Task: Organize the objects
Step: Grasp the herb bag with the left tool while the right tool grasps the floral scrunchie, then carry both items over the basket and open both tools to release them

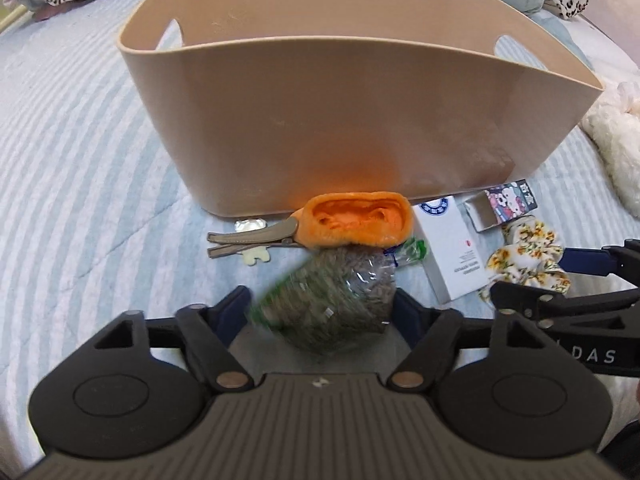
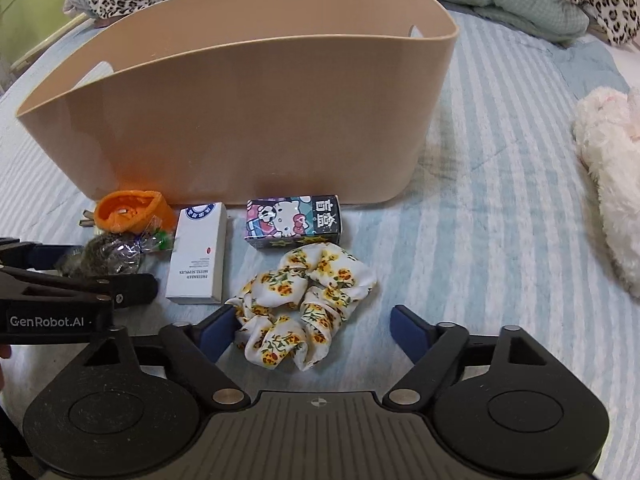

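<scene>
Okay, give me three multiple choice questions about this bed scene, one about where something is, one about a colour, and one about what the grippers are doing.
1. Where does the Hello Kitty box lie?
A. inside the tub
B. on the quilt in front of the tub, beyond the scrunchie
C. on the leopard blanket

2. What colour is the fuzzy hair clip?
A. orange
B. purple
C. black

3. How do the two grippers stand?
A. both shut on items
B. both open, holding nothing
C. only the right one shut on the scrunchie

Answers:
1. B: it sits between the beige tub and the floral scrunchie.
2. A: its plush part is bright orange.
3. B: the left gripper is spread around the seed bag, and the right gripper is spread around the scrunchie.
</scene>
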The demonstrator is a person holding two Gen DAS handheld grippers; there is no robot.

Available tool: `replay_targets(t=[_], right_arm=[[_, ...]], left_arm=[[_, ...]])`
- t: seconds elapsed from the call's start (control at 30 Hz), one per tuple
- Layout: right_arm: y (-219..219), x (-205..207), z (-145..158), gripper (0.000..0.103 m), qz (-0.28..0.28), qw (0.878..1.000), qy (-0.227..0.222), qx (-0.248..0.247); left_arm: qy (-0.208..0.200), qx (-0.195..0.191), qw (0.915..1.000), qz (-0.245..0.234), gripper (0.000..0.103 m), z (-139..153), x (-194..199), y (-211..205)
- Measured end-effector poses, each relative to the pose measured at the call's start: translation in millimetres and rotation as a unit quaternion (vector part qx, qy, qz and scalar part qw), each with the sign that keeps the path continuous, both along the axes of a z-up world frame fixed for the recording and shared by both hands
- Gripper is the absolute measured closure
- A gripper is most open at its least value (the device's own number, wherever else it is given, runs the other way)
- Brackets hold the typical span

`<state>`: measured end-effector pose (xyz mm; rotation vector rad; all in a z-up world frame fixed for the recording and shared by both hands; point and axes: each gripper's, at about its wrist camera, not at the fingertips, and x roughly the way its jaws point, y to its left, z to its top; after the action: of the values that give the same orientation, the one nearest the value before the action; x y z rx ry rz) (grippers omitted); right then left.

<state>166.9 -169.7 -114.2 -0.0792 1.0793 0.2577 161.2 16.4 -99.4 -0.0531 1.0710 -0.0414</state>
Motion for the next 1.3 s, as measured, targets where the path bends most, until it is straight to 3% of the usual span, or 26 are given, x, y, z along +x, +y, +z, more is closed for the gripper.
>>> replay_targets(t=[0.07,0.33,0.6,0.97,1.3], right_arm=[[1,-3,2,0.035,0.003,1.000,-0.008,0.001],[-3,-9,11,0.085,-0.004,0.999,-0.028,0.014],[-5,-29,22,0.090,0.001,0.999,-0.044,0.002],[-10,-47,72,0.090,-0.011,0.994,-0.104,0.041],[-11,-34,130,0.090,-0.010,0.984,-0.166,0.065]], left_arm=[[0.001,0.003,1.0000,0.002,0.043,2,0,1],[-0.013,0.006,0.9998,-0.011,0.051,7,-8,7],[-0.021,-0.001,0.9997,-0.012,0.052,25,-22,17],[-0.096,0.014,0.9950,-0.026,0.053,86,-58,27],[-0.164,-0.006,0.9863,-0.017,0.053,136,-46,36]])
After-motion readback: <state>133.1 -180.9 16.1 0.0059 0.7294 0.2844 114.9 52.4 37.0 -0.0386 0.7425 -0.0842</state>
